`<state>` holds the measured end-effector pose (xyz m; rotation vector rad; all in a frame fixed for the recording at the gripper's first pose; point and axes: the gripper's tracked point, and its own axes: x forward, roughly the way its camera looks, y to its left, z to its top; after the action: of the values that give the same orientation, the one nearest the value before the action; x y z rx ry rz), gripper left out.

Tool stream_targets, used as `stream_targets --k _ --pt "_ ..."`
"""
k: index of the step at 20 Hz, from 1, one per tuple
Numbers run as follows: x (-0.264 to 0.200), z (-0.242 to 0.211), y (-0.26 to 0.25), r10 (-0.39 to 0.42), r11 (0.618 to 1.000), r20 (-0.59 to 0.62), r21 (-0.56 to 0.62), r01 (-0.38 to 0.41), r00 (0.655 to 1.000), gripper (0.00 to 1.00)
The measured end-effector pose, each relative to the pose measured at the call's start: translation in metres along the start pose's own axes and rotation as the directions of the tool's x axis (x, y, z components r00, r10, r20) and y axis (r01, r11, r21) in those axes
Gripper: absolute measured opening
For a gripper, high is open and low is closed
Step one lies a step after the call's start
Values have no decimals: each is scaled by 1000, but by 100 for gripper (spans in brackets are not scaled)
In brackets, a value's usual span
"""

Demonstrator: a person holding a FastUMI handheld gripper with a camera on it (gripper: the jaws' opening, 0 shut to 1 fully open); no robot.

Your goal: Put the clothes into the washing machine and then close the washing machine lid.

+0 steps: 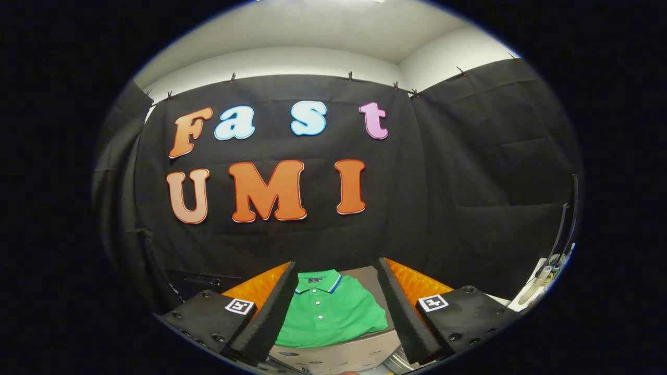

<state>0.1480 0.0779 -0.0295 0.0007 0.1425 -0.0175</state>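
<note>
A green polo shirt (pixel 329 312) with a blue-trimmed collar and white buttons lies folded on a grey surface (pixel 371 284), seen between and a little beyond my two fingers. My gripper (pixel 336 307) is open, its fingers spread wide on either side of the shirt and touching nothing. The shirt sits below the gripper, apart from both pads. A grey panel (pixel 338 354) with small printed marks shows just under the shirt's near edge; I cannot tell whether it is part of the washing machine.
The booth's black cloth wall (pixel 469 172) hangs close behind the grey surface. A white object with a dark upright frame (pixel 552 265) stands to the right of the right finger.
</note>
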Motion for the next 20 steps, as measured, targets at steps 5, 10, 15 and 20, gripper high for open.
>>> stream_targets --k 5,10,15,20 --pt "85 -20 7 59 998 -122 34 -56 991 99" --pt "135 -63 26 141 990 -263 28 -138 955 99" --pt "147 -106 46 164 981 -455 -15 -191 875 99" --pt "152 -144 59 138 979 -661 -23 -204 737 99"
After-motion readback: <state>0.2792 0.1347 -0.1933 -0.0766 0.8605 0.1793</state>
